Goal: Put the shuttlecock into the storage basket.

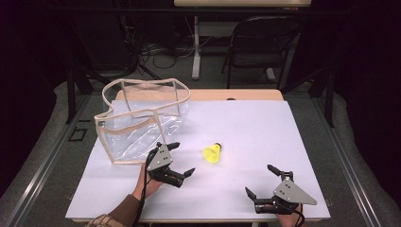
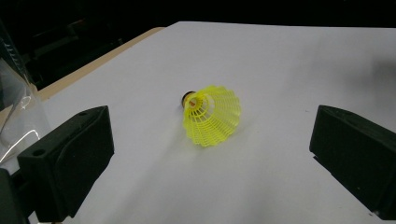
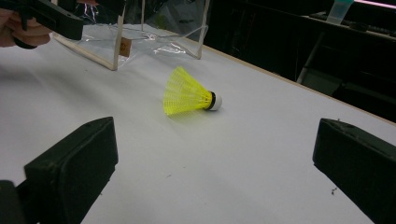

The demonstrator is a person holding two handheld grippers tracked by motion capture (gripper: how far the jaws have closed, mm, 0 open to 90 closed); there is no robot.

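Observation:
A yellow shuttlecock (image 1: 213, 153) lies on its side on the white table (image 1: 255, 127), its cork end pointing away from me. In the left gripper view the shuttlecock (image 2: 212, 115) rests a short way ahead between the jaws. The right gripper view has the shuttlecock (image 3: 187, 94) farther off, white cork to the right. My left gripper (image 1: 181, 159) is open just left of it, jaws wide. My right gripper (image 1: 261, 181) is open near the front right of the table, nothing between its jaws. A clear plastic bag (image 1: 140, 120) with beige trim stands open at the table's left rear.
The clear bag (image 3: 140, 32) stands beyond the shuttlecock in the right gripper view, with the other hand and its gripper (image 3: 42, 18) at upper left. A black chair (image 1: 257, 47) and a table leg stand on the floor beyond the table's far edge.

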